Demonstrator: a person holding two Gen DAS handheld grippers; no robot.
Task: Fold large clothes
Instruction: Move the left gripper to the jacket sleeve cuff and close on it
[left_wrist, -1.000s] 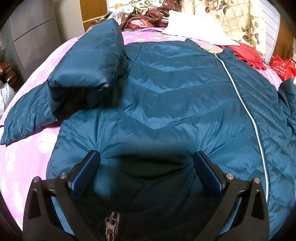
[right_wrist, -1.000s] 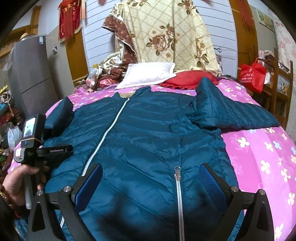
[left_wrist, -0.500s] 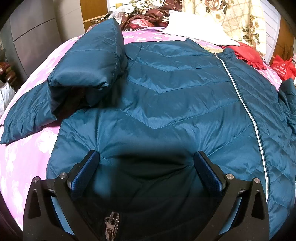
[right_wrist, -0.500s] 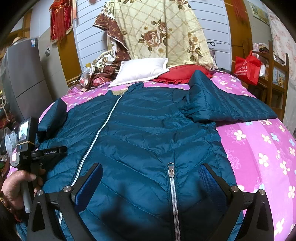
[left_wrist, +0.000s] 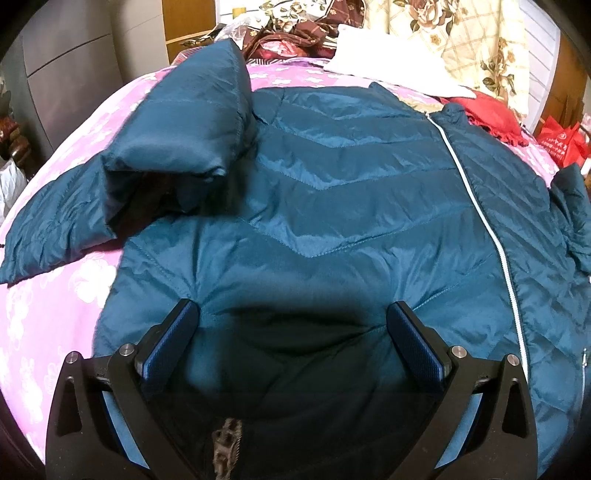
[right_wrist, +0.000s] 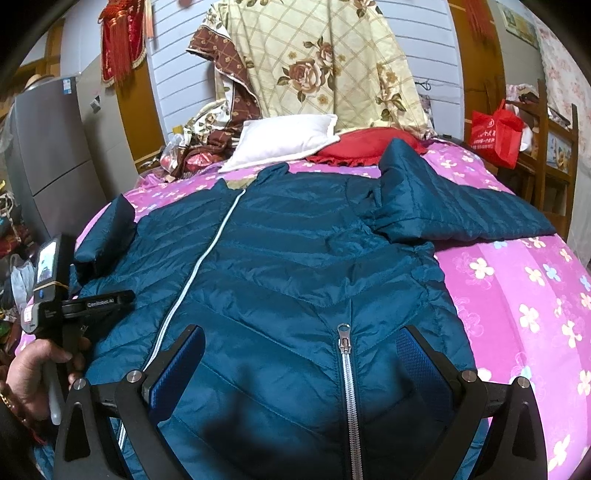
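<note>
A large teal quilted jacket (left_wrist: 332, 206) (right_wrist: 288, 266) lies front up on a pink flowered bed, its pale zipper (right_wrist: 207, 258) closed up the middle. One sleeve (left_wrist: 177, 144) is doubled back at the left; the other sleeve (right_wrist: 454, 210) lies out to the right. My left gripper (left_wrist: 293, 328) hovers open over the jacket's lower left hem, with a pocket zipper pull (left_wrist: 225, 439) just below it. My right gripper (right_wrist: 301, 350) is open above the lower right front, straddling a pocket zipper (right_wrist: 345, 354). Neither holds cloth.
A white pillow (right_wrist: 284, 138) and red cushion (right_wrist: 365, 147) lie at the bed's head under a floral quilt (right_wrist: 317, 62). A grey fridge (right_wrist: 48, 155) stands left, a red bag (right_wrist: 496, 133) on wooden shelves right. A hand (right_wrist: 33, 373) holds the left gripper's handle.
My right gripper has moved forward and lower over the jacket, bringing the pocket zipper between its fingers. The left gripper has barely moved. Both stay open.
</note>
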